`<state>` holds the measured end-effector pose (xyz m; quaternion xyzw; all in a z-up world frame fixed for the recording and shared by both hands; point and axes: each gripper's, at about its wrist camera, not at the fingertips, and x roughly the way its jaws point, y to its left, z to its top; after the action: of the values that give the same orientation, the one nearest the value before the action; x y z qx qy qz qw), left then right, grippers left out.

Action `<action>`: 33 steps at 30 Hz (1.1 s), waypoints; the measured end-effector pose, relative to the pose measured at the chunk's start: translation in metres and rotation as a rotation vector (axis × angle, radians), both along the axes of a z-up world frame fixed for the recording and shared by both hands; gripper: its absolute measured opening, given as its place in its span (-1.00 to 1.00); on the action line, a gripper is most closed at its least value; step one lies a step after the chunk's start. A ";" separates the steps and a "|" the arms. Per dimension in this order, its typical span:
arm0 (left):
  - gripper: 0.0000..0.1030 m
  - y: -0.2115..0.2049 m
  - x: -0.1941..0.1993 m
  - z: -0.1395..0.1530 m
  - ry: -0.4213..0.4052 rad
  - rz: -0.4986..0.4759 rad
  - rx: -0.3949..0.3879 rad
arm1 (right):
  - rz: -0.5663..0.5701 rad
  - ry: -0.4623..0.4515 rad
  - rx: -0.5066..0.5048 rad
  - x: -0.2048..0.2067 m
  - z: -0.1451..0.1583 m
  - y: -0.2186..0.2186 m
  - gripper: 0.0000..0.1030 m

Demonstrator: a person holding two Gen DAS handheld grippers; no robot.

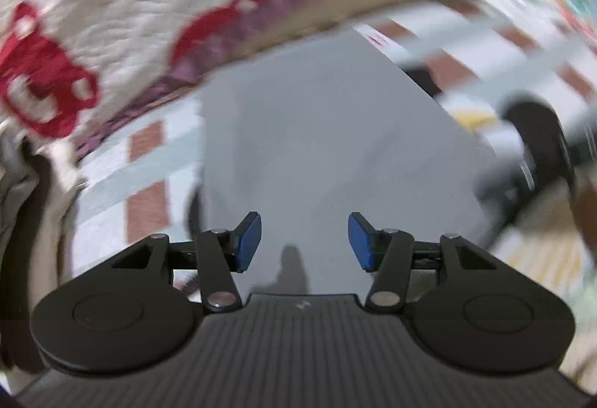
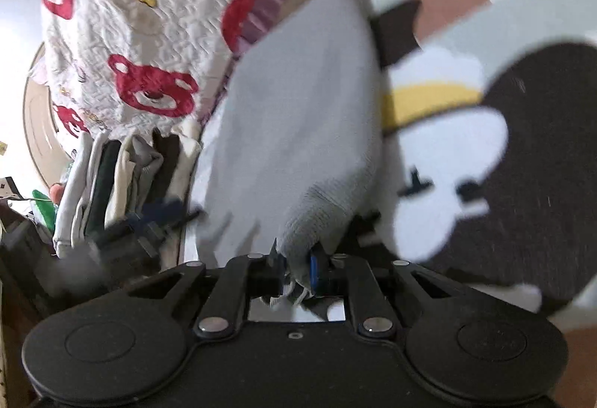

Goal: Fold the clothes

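The pale grey cloth garment (image 2: 298, 102) is showing a smooth, matt weave, ribbed at its bunched end. The white quilted bedspread with red bears (image 2: 149, 34) is appearing puckered and rough. The left gripper (image 1: 304, 243) is presenting matt black plastic, blue rubbery pads (image 1: 249, 240) and shiny metal pivots.

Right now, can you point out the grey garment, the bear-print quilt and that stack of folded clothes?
grey garment (image 2: 298, 117): right wrist view, middle of its flat cloth.
bear-print quilt (image 2: 156, 87): right wrist view, on a red bear.
stack of folded clothes (image 2: 123, 180): right wrist view, on the folded edges.
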<state>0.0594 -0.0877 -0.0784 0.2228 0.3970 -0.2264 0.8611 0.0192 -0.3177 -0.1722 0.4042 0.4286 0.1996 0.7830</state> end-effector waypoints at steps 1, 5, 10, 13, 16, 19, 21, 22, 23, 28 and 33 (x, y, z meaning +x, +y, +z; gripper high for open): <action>-0.01 -0.004 -0.005 -0.001 0.009 -0.034 0.003 | 0.004 -0.014 0.007 0.002 0.004 -0.001 -0.71; -0.02 -0.014 -0.018 0.006 -0.020 -0.135 0.023 | 0.025 -0.070 -0.003 0.012 0.023 0.000 -0.72; 0.00 -0.007 -0.015 0.012 0.070 -0.159 -0.149 | 0.040 -0.095 -0.043 0.024 0.035 0.004 -0.72; 0.20 -0.016 -0.023 0.008 0.083 -0.212 -0.156 | 0.018 -0.081 -0.036 0.024 0.035 0.003 -0.72; 0.25 -0.028 -0.019 -0.011 0.077 -0.179 -0.131 | 0.020 -0.071 -0.038 0.022 0.035 0.003 -0.72; -0.19 -0.030 -0.005 -0.028 0.145 -0.058 -0.165 | 0.016 -0.059 -0.029 0.020 0.035 0.002 -0.71; -0.50 -0.025 0.003 -0.028 0.163 0.008 -0.216 | 0.013 -0.054 -0.006 0.018 0.033 0.000 -0.66; -0.53 -0.022 0.005 -0.026 0.156 0.021 -0.234 | 0.013 -0.072 0.006 0.016 0.034 -0.001 -0.65; -0.58 -0.019 0.006 -0.024 0.147 0.033 -0.248 | 0.012 -0.091 0.018 0.014 0.034 -0.002 -0.65; -0.59 -0.003 0.019 -0.023 0.144 0.148 -0.346 | 0.181 -0.442 -0.412 -0.008 0.080 0.019 0.25; -0.59 -0.006 0.019 -0.021 0.127 0.127 -0.332 | 0.558 -0.696 -0.936 -0.013 0.078 0.060 0.26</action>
<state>0.0781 -0.0936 -0.0994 0.0375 0.4211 -0.2477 0.8717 0.0059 -0.2582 -0.0943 -0.1946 0.2805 0.3070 0.8884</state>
